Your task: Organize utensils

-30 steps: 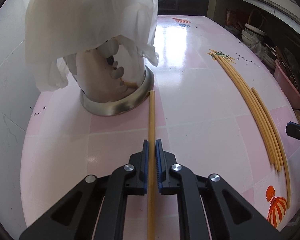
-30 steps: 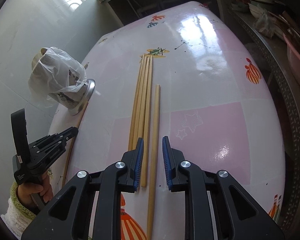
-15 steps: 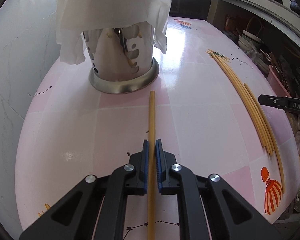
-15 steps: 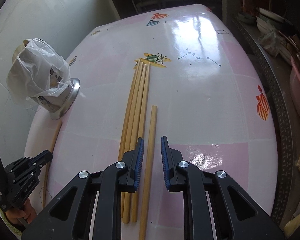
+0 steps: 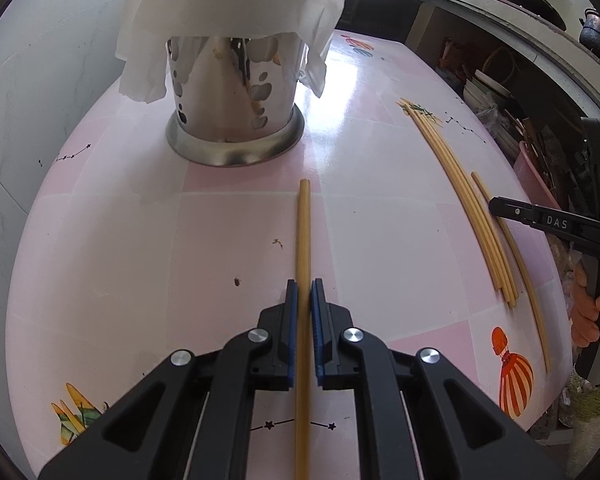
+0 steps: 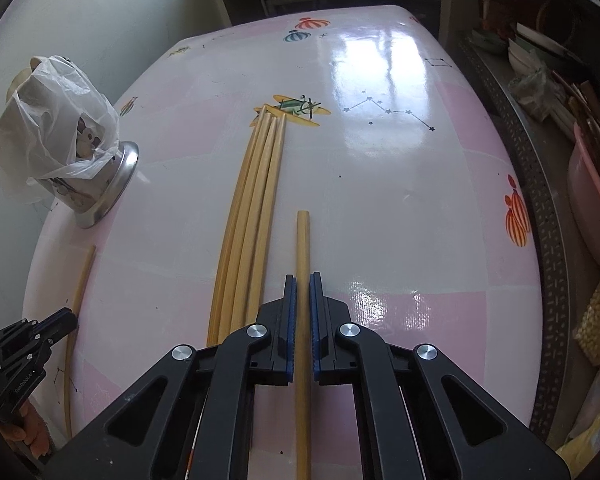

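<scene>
Two long pale-yellow wooden chopsticks are each held lengthwise between a gripper's blue pads. The left gripper [image 5: 304, 292] is clamped on one chopstick [image 5: 303, 236], whose long axis runs straight ahead from the jaws toward the perforated steel utensil holder [image 5: 236, 120], draped with a white plastic bag [image 5: 228, 12], near the far left edge of the pink patterned table [image 5: 380, 216]. The stick's far tip stops short of the holder's base. The right gripper [image 6: 303, 292] has closed on the second chopstick [image 6: 303, 240], just beside the bundle of loose chopsticks [image 6: 252, 216] at mid-table. By my judgement the left hand is nearer the holder, so its stick likely goes in first, once tipped upright.
</scene>
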Demonstrator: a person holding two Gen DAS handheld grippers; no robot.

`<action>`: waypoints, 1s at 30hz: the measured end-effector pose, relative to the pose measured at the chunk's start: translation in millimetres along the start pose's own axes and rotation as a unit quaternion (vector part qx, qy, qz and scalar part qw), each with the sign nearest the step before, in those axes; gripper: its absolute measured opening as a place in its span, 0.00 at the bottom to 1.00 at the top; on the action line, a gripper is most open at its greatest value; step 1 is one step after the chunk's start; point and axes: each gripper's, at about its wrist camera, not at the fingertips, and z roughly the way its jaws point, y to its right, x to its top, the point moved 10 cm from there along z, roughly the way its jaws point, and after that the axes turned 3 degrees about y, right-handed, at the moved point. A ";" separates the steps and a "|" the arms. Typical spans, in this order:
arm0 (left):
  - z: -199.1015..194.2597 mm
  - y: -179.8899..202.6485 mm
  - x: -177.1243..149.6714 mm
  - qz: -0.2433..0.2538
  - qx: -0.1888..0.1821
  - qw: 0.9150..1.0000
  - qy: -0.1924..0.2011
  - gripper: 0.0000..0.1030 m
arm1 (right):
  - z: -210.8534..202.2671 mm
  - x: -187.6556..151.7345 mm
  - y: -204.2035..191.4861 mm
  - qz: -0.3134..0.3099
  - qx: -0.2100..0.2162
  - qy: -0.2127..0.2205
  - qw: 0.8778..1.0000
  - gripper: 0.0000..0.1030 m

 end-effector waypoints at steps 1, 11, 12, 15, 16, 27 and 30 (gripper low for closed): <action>-1.4 0.4 1.4 0.003 0.001 1.000 0.003 0.06 | -0.1 -0.1 0.0 -0.001 0.003 -0.002 1.000 0.05; -12.7 8.9 25.7 0.060 0.008 0.998 0.018 0.14 | -1.3 4.1 -3.0 -0.044 -0.007 -0.005 0.999 0.16; -10.7 7.4 28.0 0.057 0.005 0.998 0.014 0.18 | -0.5 3.7 -3.3 -0.045 -0.004 -0.006 0.999 0.16; -2.2 6.5 33.3 0.058 0.001 0.998 -0.002 0.22 | 1.4 3.3 -5.9 -0.050 0.003 -0.009 0.999 0.16; 1.0 6.0 35.2 0.058 0.002 0.998 -0.005 0.22 | 1.8 3.0 -7.5 -0.051 0.006 -0.009 0.999 0.16; 39.7 5.1 47.7 0.079 0.042 0.996 -0.028 0.22 | 2.6 5.1 -7.4 -0.059 0.006 -0.006 0.998 0.16; 42.9 7.9 50.2 0.088 0.054 0.994 -0.025 0.22 | 2.7 6.7 -5.9 -0.060 0.006 -0.006 0.998 0.16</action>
